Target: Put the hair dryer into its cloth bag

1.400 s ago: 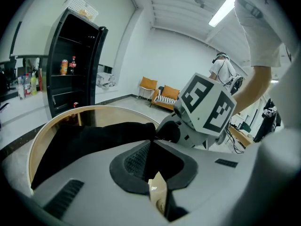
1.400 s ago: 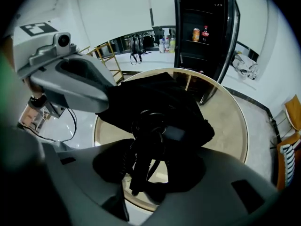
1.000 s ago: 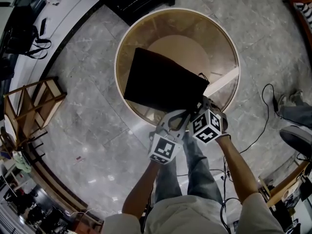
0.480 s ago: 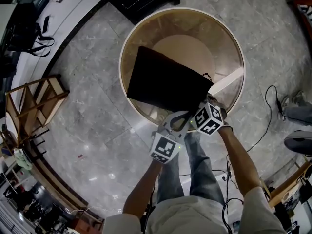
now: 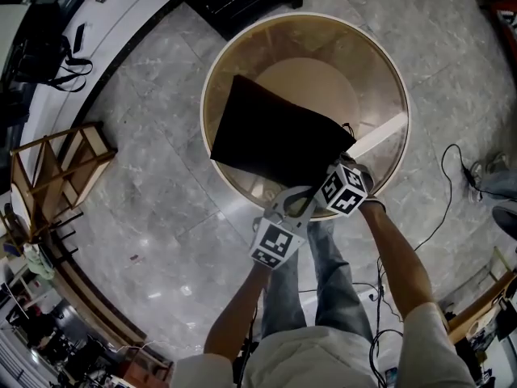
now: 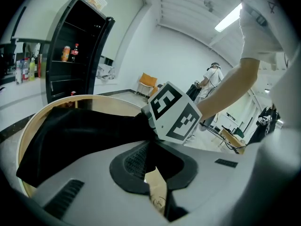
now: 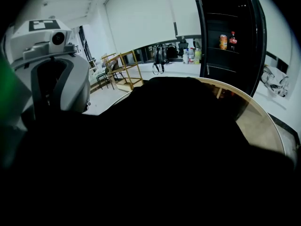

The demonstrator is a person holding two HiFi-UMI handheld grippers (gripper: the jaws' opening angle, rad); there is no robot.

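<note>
The hair dryer shows in no view; I judge it is already inside the cloth bag (image 5: 275, 140), which lies dark on the round table (image 5: 315, 75) with its mouth toward the person; the left gripper (image 6: 148, 138) has its jaws closed on the mouth's hem, likely to steady it; the right gripper (image 5: 338, 170) sits at the same corner; black cloth fills its view, so what lies between its jaws cannot be told, though they have just been opening.
</note>
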